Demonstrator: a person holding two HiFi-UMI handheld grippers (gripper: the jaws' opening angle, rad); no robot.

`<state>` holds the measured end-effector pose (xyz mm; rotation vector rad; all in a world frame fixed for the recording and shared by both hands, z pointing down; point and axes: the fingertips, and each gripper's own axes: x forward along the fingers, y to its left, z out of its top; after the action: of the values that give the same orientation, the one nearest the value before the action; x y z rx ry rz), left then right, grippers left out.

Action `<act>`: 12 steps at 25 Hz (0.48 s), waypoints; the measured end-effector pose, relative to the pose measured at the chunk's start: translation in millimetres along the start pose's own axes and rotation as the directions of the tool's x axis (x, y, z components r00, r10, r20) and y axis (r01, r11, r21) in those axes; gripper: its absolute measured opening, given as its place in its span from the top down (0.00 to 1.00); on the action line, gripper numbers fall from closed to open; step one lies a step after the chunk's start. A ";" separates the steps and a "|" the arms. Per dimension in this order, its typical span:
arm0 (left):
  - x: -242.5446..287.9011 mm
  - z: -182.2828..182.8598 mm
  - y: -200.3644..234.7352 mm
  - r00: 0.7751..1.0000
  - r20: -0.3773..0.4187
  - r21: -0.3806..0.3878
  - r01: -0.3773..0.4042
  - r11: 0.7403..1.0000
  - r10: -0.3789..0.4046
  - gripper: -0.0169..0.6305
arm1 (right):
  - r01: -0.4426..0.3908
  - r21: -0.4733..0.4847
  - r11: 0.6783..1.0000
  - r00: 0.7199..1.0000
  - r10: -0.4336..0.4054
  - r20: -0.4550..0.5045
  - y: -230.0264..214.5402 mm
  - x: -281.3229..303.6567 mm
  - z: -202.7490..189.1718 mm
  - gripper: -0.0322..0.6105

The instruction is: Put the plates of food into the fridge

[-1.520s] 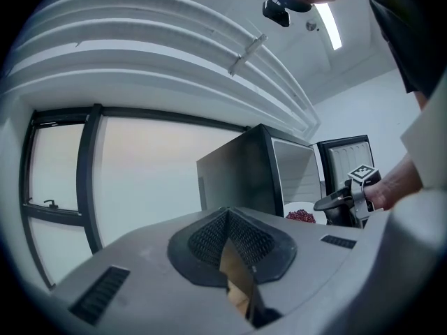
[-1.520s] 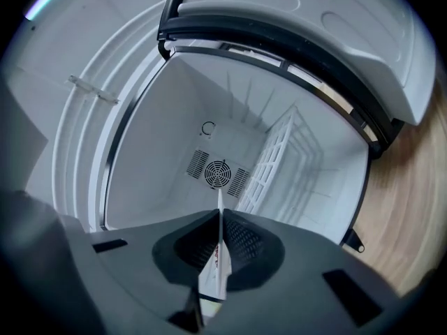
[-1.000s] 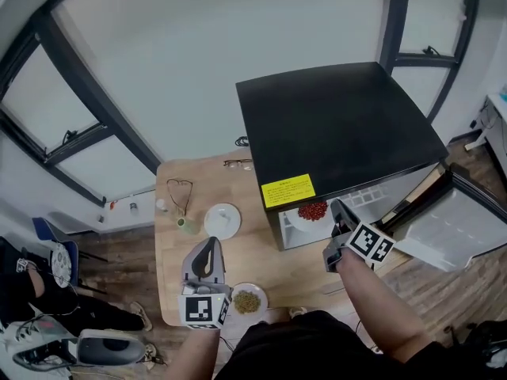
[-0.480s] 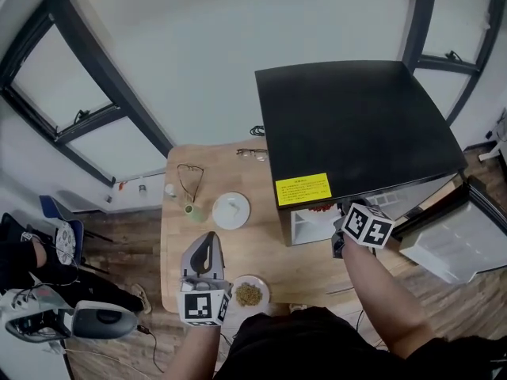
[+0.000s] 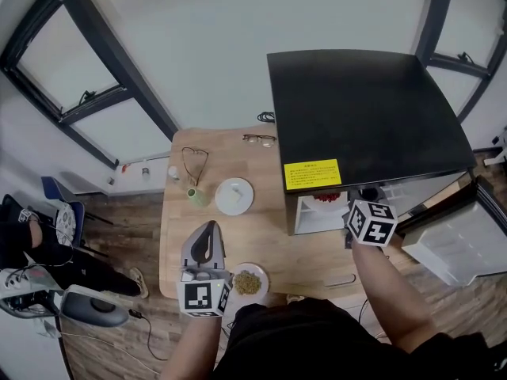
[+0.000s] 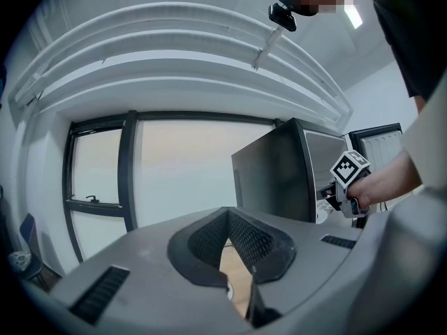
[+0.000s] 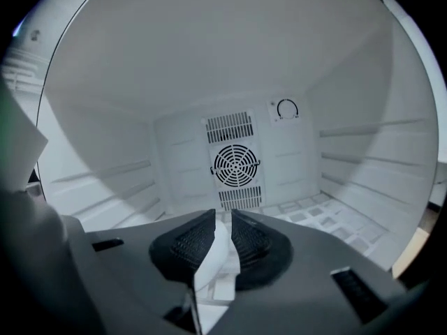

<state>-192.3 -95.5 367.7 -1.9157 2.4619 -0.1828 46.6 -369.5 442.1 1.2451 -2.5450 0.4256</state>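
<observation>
The black fridge (image 5: pixel 356 117) stands open on the wooden table (image 5: pixel 309 260). Just inside its mouth sits a white plate of red food (image 5: pixel 326 199). My right gripper, marker cube (image 5: pixel 371 222) showing, reaches in after it. In the right gripper view the right gripper (image 7: pixel 223 216) points at the rear fan. Its jaws have just been opening, and the plate's white rim (image 7: pixel 215 255) still lies loosely between them. A second plate with greenish-brown food (image 5: pixel 247 282) rests at the table's near edge. My left gripper (image 5: pixel 208 228) hovers just left of it, shut and empty, its tips (image 6: pixel 225 213) meeting.
The fridge door (image 5: pixel 455 240) hangs open to the right. Farther back on the table are a white lidded dish (image 5: pixel 234 195), a small green cup (image 5: pixel 195 196) and two pairs of glasses (image 5: pixel 194 165) (image 5: pixel 260 139). The fridge's white floor shelf (image 7: pixel 328 215) lies bare on the right.
My right gripper has rolled and pushed deeper into the fridge with the red-food plate, which now sits under the fridge top. The left gripper has barely shifted.
</observation>
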 end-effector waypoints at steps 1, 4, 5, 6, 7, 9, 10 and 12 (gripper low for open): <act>-0.8 0.1 0.8 1.000 0.003 -0.006 -0.002 1.000 0.002 0.97 | 0.000 -0.015 1.000 1.000 0.000 0.017 0.6 -3.1 4.1 0.84; -5.0 3.2 1.9 1.000 0.015 -0.018 0.003 1.000 -0.003 0.97 | -0.015 -0.039 0.999 0.998 0.018 0.059 7.7 -16.1 14.2 0.84; -7.2 5.6 2.2 1.000 0.025 -0.020 0.008 1.000 -0.007 0.97 | -0.023 -0.047 0.999 0.997 0.026 0.071 11.7 -21.6 16.6 0.84; -9.6 8.4 2.7 0.999 0.037 -0.021 0.013 1.000 -0.012 0.97 | -0.030 -0.058 0.998 0.996 0.035 0.082 16.4 -27.6 18.5 0.84; -12.2 10.8 3.1 0.999 0.048 -0.020 0.020 1.000 -0.019 0.97 | -0.039 -0.071 0.997 0.995 0.045 0.094 21.7 -33.8 19.8 0.84; -17.1 13.3 4.6 0.998 0.059 -0.018 0.035 0.999 -0.033 0.97 | -0.058 -0.092 0.994 0.991 0.068 0.115 33.0 -46.4 20.7 0.84; -19.8 13.7 6.2 0.997 0.063 -0.020 0.038 0.999 -0.037 0.97 | -0.067 -0.098 0.993 0.989 0.079 0.125 38.5 -52.4 20.4 0.84; -26.8 14.5 11.5 0.997 0.070 -0.019 0.037 0.999 -0.036 0.97 | -0.085 -0.105 0.991 0.984 0.100 0.145 49.6 -63.9 18.5 0.84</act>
<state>-195.5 -68.0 350.6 -1.9408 2.3954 -0.0910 42.6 -301.6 394.5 1.1676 -2.7219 0.2296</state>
